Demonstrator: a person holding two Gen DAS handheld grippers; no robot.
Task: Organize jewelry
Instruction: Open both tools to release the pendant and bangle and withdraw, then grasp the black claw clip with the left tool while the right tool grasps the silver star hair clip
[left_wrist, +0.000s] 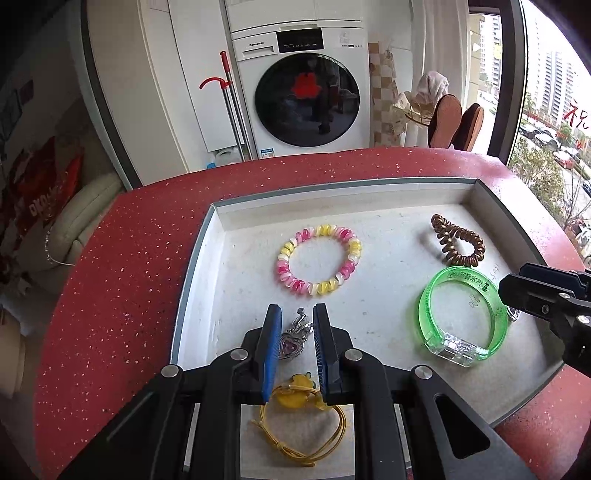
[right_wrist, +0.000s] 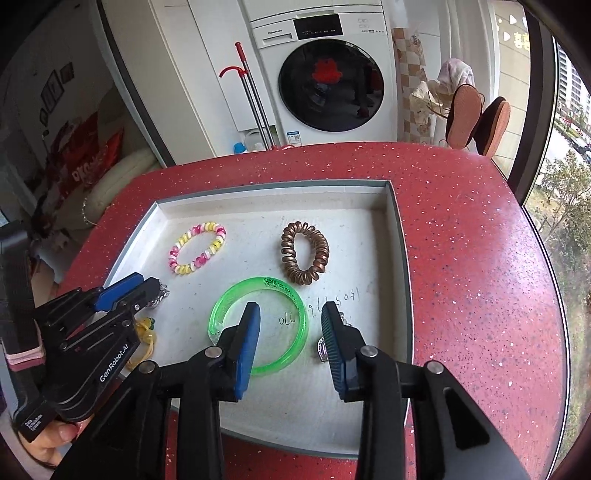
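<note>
Left claw: the left claw (left_wrist: 294, 330) has its blue pads close together with a silver heart charm (left_wrist: 289, 345) between them; they appear to press on it, so I judge it clamped on the charm, just above the tray floor.
Right claw: the right claw (right_wrist: 290, 334) stands apart, nothing between its pads; it hovers over the near arc of the green bangle (right_wrist: 258, 325).
Tray: the shallow grey tray (right_wrist: 400, 258) sits on the red speckled worktop (right_wrist: 480, 277) and holds every piece.
Key relation: a small silver piece (right_wrist: 322, 350) lies on the tray floor just beside the right claw's right-hand pad, between the bangle and the tray's right wall; the right hand is by far the nearer one to it.
Other jewelry: the pink-and-yellow bead bracelet (left_wrist: 318, 260) lies far-left, the bronze spiral hair tie (left_wrist: 458, 240) far-right, its long axis running near to far in the right wrist view; the yellow cord tie (left_wrist: 295, 417) lies under the left claw.
Open room: bare floor shows in the tray's middle and near edge; the right wall crowds the silver piece, so any approach there has little sideways slack.
Hands: the two claws are near each other but apart.
</note>
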